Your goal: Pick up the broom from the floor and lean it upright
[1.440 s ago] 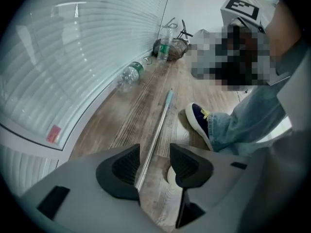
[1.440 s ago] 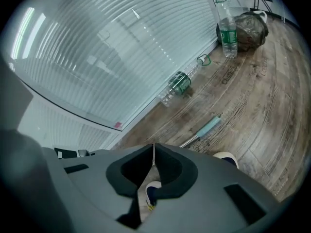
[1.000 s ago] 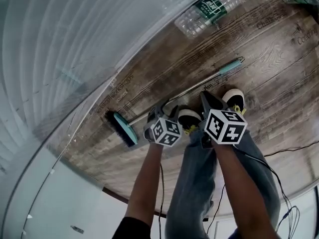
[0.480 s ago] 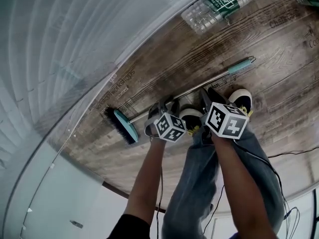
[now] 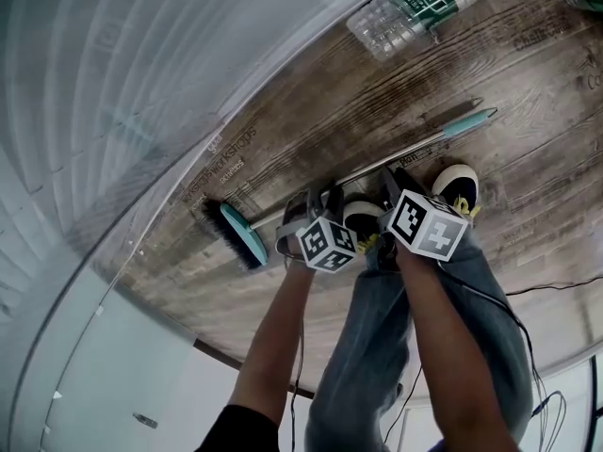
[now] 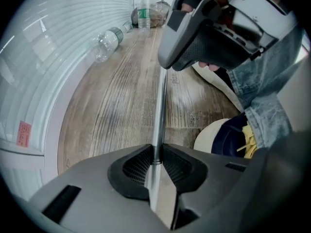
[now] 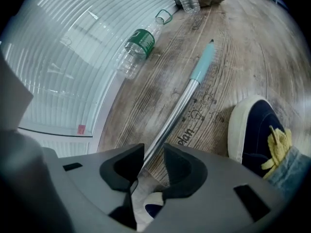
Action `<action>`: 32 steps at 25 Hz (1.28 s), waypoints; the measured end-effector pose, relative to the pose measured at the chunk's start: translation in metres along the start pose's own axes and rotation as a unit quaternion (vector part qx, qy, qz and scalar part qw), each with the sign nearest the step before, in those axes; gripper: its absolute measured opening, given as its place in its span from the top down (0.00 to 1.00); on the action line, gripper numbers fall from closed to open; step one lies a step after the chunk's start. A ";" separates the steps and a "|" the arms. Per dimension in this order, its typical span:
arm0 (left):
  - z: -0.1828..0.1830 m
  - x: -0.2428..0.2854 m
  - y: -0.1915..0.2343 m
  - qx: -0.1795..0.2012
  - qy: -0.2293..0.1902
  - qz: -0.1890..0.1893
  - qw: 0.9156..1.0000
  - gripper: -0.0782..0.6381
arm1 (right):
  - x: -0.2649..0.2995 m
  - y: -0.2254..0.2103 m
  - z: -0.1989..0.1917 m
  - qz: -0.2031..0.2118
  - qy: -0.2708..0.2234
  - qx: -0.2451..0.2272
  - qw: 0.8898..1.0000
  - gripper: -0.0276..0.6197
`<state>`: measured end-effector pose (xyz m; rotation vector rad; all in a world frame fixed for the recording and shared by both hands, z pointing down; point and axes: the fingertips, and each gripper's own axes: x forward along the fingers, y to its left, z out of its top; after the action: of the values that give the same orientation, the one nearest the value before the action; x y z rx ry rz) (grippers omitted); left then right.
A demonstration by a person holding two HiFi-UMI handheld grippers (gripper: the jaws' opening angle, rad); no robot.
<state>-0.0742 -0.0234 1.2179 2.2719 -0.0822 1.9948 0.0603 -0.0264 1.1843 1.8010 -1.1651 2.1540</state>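
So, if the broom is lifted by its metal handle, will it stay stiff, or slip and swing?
Probably stiff: the broom has a straight metal handle. Likely head-heavy, since the brush head sits at one end, so it may tilt. The shiny handle could slip; the teal grip looks less slick.

Your left gripper [image 6: 155,154] points straight down, jaws just closed onto the broom handle [image 6: 159,115]; your right gripper [image 7: 154,155] tilts down, jaws just opened, handle free between them.
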 end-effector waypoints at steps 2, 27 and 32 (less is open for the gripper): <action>0.004 -0.005 -0.002 0.000 -0.014 0.003 1.000 0.76 | 0.001 -0.002 0.002 -0.010 -0.007 0.003 1.000 0.75; 0.083 -0.226 0.037 -0.091 -0.072 0.030 0.993 0.77 | -0.206 0.181 0.082 0.091 -0.105 -0.169 0.976 0.81; 0.085 -0.297 0.041 -0.156 -0.082 0.042 0.984 0.77 | -0.269 0.251 0.075 0.124 -0.099 -0.264 0.951 0.81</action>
<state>-0.0347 -0.0853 0.9148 2.2515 -0.4758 1.6834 0.0676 -0.1452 0.8281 1.7106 -1.8848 1.5561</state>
